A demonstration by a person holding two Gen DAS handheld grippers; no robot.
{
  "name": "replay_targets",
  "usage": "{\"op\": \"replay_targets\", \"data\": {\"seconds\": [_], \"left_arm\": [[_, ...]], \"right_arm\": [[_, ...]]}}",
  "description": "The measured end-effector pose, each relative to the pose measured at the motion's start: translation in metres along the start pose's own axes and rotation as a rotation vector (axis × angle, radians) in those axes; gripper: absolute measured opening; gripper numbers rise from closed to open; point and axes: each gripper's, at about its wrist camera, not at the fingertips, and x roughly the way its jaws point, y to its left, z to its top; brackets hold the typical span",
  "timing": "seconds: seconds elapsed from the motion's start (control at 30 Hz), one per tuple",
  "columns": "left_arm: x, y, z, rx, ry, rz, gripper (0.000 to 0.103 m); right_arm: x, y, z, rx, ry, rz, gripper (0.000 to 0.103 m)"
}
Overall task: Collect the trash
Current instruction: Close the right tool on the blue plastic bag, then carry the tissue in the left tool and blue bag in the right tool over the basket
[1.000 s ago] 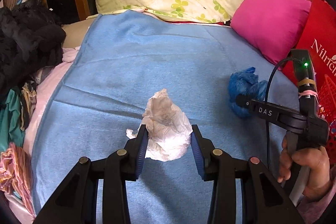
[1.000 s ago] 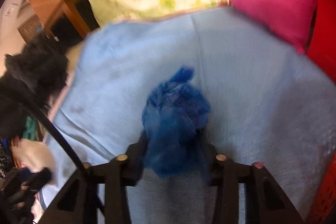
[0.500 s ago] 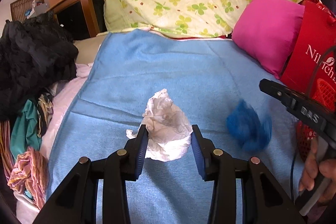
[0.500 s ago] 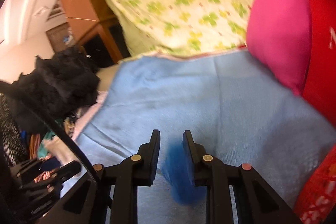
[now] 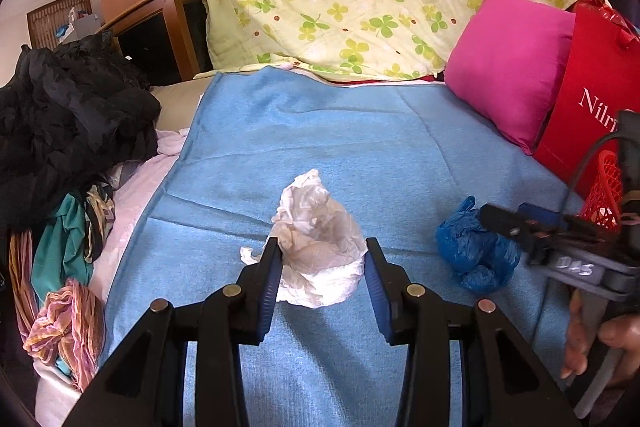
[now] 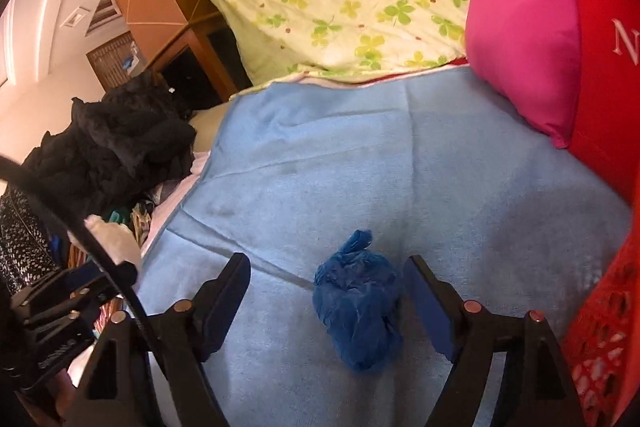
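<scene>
left gripper (image 5: 320, 271) is clamped on the white paper wad (image 5: 320, 251), held over the blue blanket (image 5: 320, 131). right gripper (image 6: 326, 291) jaws are opening, nothing gripped; the blue plastic wad (image 6: 358, 311) lies loose on the blanket between them, nearer the right finger. risk: a re-grip off-centre just nudges it away, soft crinkly plastic slips. red mesh basket (image 6: 600, 331) sits close on the right, red bag (image 5: 588, 99) and pink pillow (image 5: 512, 63) behind it, clothes pile (image 5: 72, 123) to the left.

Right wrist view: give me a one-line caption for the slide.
Right gripper, jaws opening, straddles a crumpled blue plastic bag on the blue blanket, with a red mesh basket alongside.
</scene>
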Motion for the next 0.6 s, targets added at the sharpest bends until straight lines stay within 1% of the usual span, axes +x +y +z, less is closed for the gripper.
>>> {"op": "replay_targets", "data": {"seconds": [0.1, 0.13, 0.17, 0.2, 0.23, 0.27, 0.3, 0.4, 0.5, 0.6], "left_arm": [[0.002, 0.001, -0.002, 0.002, 0.004, 0.002, 0.043], [0.002, 0.002, -0.003, 0.002, 0.005, 0.003, 0.043], [0.003, 0.003, -0.003, 0.003, 0.007, 0.006, 0.043], [0.003, 0.004, -0.004, 0.001, 0.009, 0.005, 0.043], [0.004, 0.004, -0.005, -0.001, 0.012, 0.004, 0.043], [0.005, 0.005, -0.005, -0.003, 0.015, 0.003, 0.043], [0.005, 0.005, -0.006, -0.003, 0.016, 0.005, 0.043], [0.007, 0.003, -0.006, 0.001, 0.018, 0.006, 0.043], [0.005, 0.001, -0.006, 0.003, 0.013, 0.006, 0.043], [0.004, -0.002, -0.005, 0.007, 0.008, 0.007, 0.043]], "right_arm": [[0.022, 0.000, -0.004, -0.006, 0.065, -0.051, 0.079], [0.032, 0.000, -0.006, -0.010, 0.100, -0.081, 0.069], [0.043, -0.003, -0.007, -0.014, 0.137, -0.106, 0.055], [0.052, -0.004, -0.010, -0.017, 0.169, -0.131, 0.053], [0.059, -0.006, -0.012, -0.011, 0.181, -0.124, 0.053], [0.061, -0.005, -0.012, -0.012, 0.173, -0.121, 0.053], [0.061, -0.001, -0.011, -0.035, 0.167, -0.127, 0.053], [0.061, 0.005, -0.014, -0.079, 0.188, -0.139, 0.052], [0.058, 0.007, -0.014, -0.098, 0.212, -0.139, 0.051], [0.050, 0.008, -0.016, -0.091, 0.216, -0.122, 0.049]]}}
